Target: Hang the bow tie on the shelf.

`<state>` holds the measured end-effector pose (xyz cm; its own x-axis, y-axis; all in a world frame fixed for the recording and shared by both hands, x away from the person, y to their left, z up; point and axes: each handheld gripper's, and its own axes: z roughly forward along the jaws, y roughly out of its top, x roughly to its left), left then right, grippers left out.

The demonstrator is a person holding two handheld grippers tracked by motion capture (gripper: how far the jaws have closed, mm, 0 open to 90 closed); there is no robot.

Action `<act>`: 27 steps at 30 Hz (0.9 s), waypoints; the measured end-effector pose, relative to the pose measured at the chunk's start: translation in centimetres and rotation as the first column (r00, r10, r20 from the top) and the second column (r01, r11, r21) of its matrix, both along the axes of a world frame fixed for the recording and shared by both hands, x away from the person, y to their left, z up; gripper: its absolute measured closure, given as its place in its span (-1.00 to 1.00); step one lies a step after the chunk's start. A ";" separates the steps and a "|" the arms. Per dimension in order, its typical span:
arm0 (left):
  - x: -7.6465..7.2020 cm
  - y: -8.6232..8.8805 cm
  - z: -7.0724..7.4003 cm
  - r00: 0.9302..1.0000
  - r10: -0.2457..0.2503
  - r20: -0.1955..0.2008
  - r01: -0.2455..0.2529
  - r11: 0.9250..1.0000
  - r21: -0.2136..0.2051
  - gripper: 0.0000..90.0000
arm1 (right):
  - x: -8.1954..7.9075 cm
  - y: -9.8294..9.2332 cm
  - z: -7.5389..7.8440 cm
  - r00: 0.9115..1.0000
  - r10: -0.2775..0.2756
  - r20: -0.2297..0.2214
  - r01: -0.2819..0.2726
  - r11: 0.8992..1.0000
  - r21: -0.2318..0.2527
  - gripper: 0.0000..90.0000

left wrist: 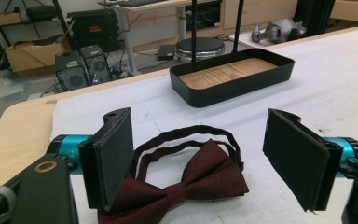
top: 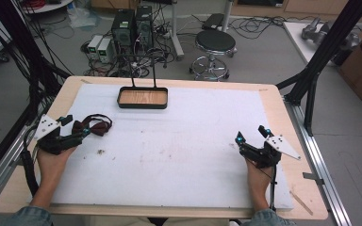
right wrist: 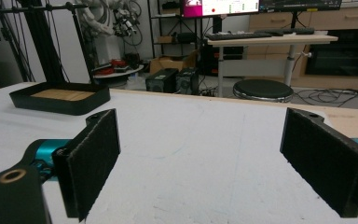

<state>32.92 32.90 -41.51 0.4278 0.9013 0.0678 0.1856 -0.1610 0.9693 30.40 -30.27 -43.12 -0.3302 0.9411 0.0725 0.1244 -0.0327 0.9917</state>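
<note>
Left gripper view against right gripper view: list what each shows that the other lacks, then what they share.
Left gripper view alone: a dark red bow tie with its strap, lying between open jaws. Right gripper view alone: a monitor and keyboard on a desk, bare white mat between open jaws. Shared: the black tray and the stool.

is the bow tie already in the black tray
No, the bow tie lies on the white mat between the open left gripper jaws, while the tray holds nothing.

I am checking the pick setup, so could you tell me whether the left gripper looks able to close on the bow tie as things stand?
Probably yes. The left gripper is open, and the bow tie lies flat on the white mat between its jaws with nothing in the way.
</note>
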 end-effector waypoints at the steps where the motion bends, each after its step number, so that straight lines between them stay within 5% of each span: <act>1: 0.0 0.0 0.0 1.000 -0.002 0.001 0.002 1.000 0.003 -0.46 | 0.0 0.0 0.0 1.000 0.002 0.003 -0.001 1.000 -0.003 -0.75; 27: -0.1 -0.3 0.0 0.999 -0.040 0.013 0.040 0.999 0.009 -0.42 | 0.0 0.1 0.0 1.000 0.001 0.004 -0.001 1.000 -0.013 -0.75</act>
<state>32.83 32.61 -41.54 0.4622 0.8830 0.0815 0.1657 -0.1763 0.9703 30.40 -30.18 -43.11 -0.3317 0.9415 0.0589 0.1208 -0.0195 0.9925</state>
